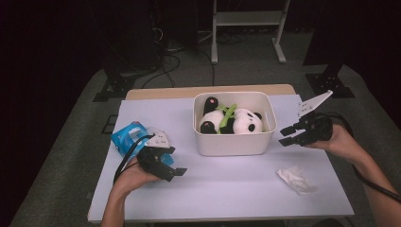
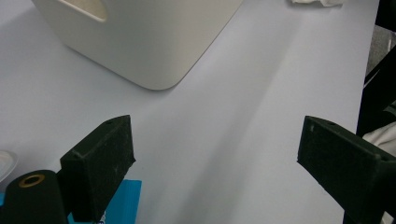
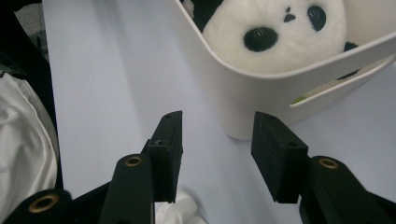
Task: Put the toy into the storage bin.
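The plush panda (image 1: 236, 120) lies in the white bin (image 1: 234, 142) near the table's (image 1: 236, 189) far edge. Right tongs (image 1: 289, 134) hover beside the bin, spread and empty; left tongs (image 1: 176, 169) are spread near the left edge.

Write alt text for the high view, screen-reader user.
A white bin holding a plush panda sits mid-table. The right gripper, fingers apart and empty, hovers beside it; the left gripper rests open near a blue packet. A crumpled tissue lies front right.
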